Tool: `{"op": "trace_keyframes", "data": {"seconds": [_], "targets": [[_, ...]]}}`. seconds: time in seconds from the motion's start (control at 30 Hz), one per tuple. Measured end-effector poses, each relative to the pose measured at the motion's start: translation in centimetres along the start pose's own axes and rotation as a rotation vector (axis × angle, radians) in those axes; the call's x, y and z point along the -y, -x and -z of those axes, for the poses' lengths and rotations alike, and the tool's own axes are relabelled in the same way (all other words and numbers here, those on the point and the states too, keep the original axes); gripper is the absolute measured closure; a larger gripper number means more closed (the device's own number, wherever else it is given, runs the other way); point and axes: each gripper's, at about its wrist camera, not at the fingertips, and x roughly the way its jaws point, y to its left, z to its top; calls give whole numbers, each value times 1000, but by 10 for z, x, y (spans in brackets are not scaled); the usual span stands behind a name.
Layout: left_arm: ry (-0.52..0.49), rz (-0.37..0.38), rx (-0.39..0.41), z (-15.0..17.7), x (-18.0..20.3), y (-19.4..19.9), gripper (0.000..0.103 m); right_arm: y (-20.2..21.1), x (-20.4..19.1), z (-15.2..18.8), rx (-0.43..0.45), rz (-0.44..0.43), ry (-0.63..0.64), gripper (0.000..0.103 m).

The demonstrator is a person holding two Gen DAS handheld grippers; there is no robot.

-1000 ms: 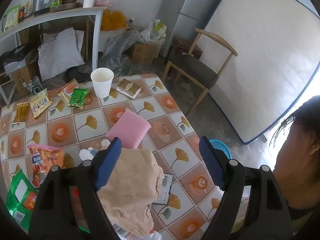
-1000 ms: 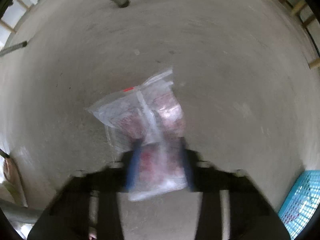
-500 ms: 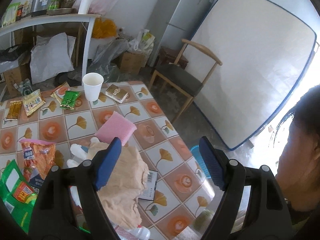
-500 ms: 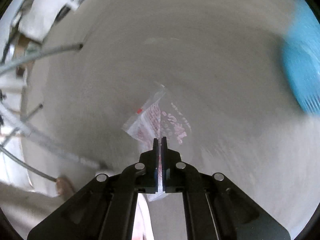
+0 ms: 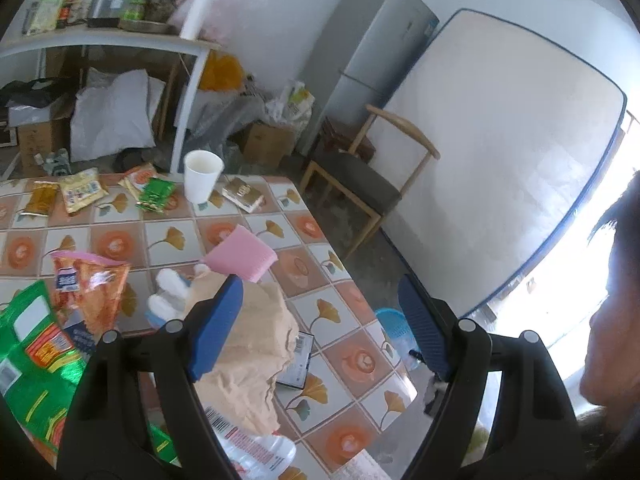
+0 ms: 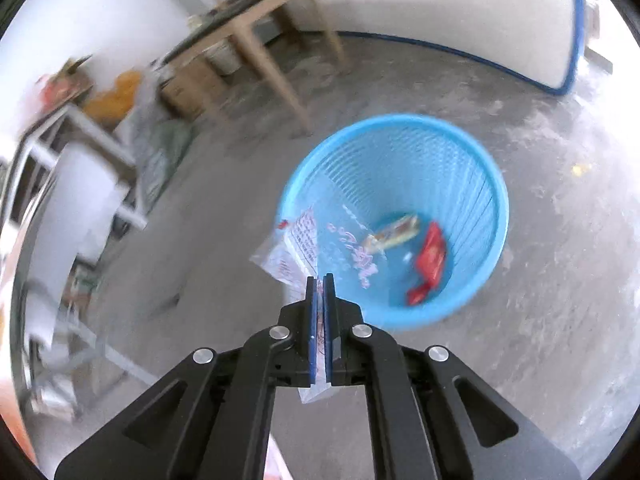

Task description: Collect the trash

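Clear plastic bag (image 6: pixel 316 246) pinched in right gripper (image 6: pixel 319 280), hanging above near-left rim of blue basket (image 6: pixel 486 184) on floor; print blurred, unreadable. Inside basket: red wrapper (image 6: pixel 430 262), yellowish wrapper (image 6: pixel 394 232). Left gripper (image 5: pixel 320 320) spread wide above littered worktop (image 5: pixel 304 224), holding nothing; tan crumpled paper (image 5: pixel 256 344) partly hidden behind finger.

Daylight glare blown out right; right-wrist view motion-blurred; fisheye edges.
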Motion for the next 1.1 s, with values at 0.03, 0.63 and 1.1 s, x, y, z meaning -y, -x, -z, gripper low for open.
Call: {"op": "trace_keyframes", "data": {"seconds": [0.03, 0.63, 1.1], "targets": [[8, -7, 10, 2, -2, 6, 27, -11, 0, -6, 0, 24, -6, 97], [29, -113, 87, 51, -36, 62, 24, 46, -42, -3, 70, 92, 45, 61], [-209, -279, 44, 124, -2, 47, 23, 220, -267, 77, -106, -667, 307, 47]]}}
